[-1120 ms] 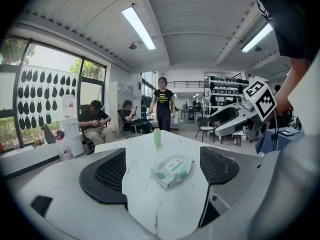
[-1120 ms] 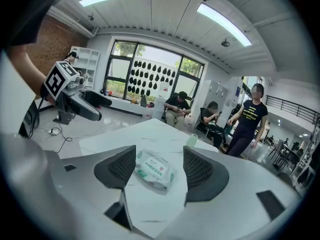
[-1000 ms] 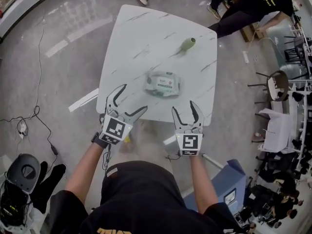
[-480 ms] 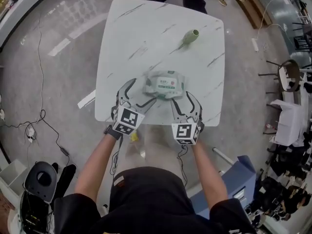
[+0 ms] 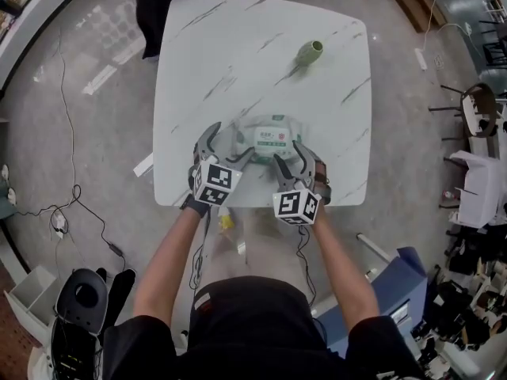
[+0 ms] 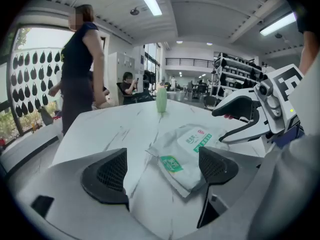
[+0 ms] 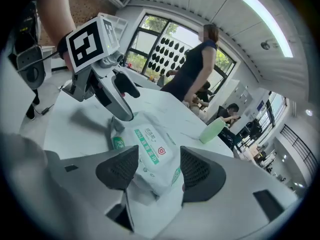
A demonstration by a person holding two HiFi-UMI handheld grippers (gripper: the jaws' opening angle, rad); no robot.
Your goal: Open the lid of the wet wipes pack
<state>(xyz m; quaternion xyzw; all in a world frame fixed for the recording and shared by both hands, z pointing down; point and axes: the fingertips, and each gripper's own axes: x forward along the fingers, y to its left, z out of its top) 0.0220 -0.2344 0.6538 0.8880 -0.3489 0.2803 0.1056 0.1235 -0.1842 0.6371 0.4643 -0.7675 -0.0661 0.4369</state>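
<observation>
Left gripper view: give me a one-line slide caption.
Left gripper, jaws open, poised at a corner of the wet wipes pack on the white marbled table; green bottle behind.

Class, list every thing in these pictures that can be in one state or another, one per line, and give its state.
wet wipes pack: lying flat on the table, lid shut.
green bottle: standing upright, nothing touching it.
left gripper: open, the pack's corner between its jaws, not gripped.
right gripper: open, jaws have just been closing, the pack's end between them, not pressed.
</observation>
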